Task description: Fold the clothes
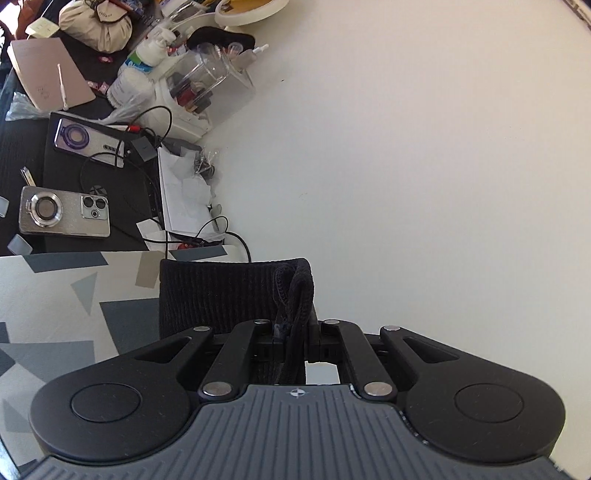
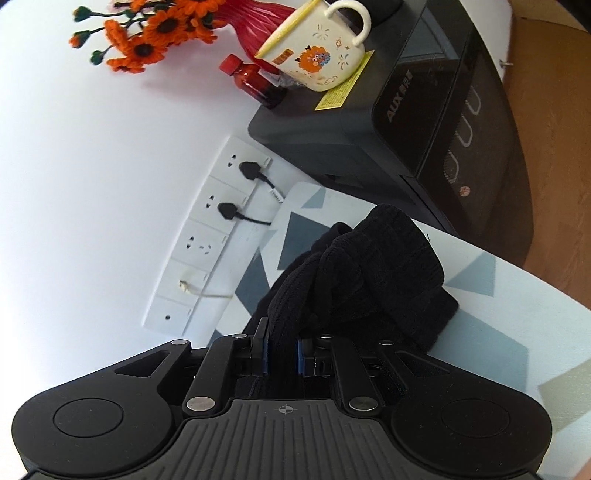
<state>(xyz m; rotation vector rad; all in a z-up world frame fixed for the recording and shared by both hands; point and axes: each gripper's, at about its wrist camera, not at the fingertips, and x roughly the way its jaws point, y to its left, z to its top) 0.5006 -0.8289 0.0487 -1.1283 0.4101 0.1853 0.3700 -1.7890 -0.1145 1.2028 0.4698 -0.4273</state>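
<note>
The work surface is a cloth or mat with a geometric print (image 1: 55,295) of grey and dark blue shapes on a pale ground, and it lies against a white wall (image 1: 406,166). In the left wrist view, beyond the mat's far edge, a dark desk area is crowded: two phones (image 1: 64,216) lying with the back up, a pink box (image 1: 50,74), cables, papers, a clear plastic container (image 1: 210,74) and a beige pouch (image 1: 96,24).

The left gripper (image 1: 291,343) points a little downward toward the wall. Its jaws are pressed together on a thin, bunched edge of the black knitted garment (image 1: 229,295), and the ribbed part of this garment stands like a band just in front of the fingers, over the mat's edge.

The right gripper (image 2: 282,354) is also tilted down. Its blue pads (image 2: 301,356) pinch a thicker fold of the same black knit (image 2: 369,273); the fabric rises in a rounded heap in front of the jaws, above the printed mat (image 2: 498,332).

Only the right wrist view shows the white socket strip (image 2: 207,236) on the wall with two black plugs in it, a dark appliance with the letters AUX (image 2: 424,122), a cream mug (image 2: 325,51) and a small red bottle (image 2: 255,79) standing on it, and orange artificial flowers (image 2: 147,37). A wooden floor (image 2: 554,184) shows at the right edge of that view.
</note>
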